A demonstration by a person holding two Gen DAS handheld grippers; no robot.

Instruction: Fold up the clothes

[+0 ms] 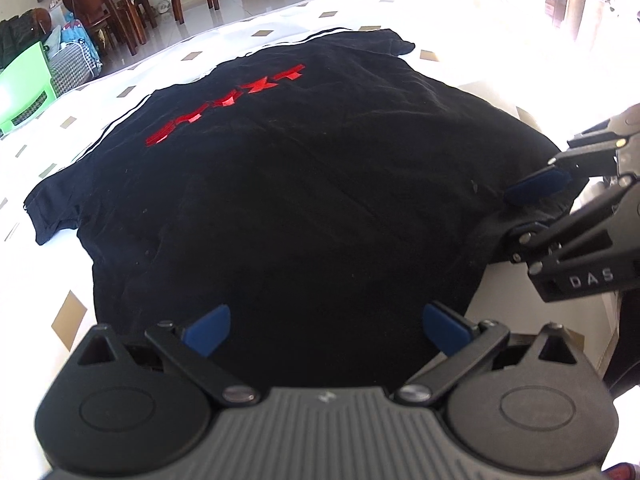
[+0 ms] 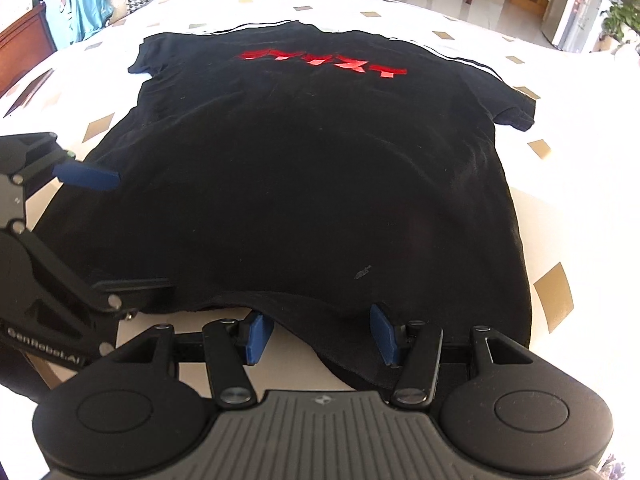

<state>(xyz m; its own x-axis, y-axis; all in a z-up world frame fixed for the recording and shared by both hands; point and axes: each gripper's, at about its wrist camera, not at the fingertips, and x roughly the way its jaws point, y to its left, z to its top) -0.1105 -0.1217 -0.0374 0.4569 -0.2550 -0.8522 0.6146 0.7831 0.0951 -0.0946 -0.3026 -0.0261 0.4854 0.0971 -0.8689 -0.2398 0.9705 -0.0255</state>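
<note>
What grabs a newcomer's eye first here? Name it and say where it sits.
A black T-shirt spread flat fills the middle of the white cloth with tan diamonds, its red lettering near the far end. At the shirt's near hem, the right gripper stands open around the edge, and the left gripper hangs open over the fabric beside it.

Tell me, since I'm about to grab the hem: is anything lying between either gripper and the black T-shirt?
Nothing visible. The black T-shirt lies flat on the tablecloth; the right gripper and left gripper stand open at its near hem.
</note>
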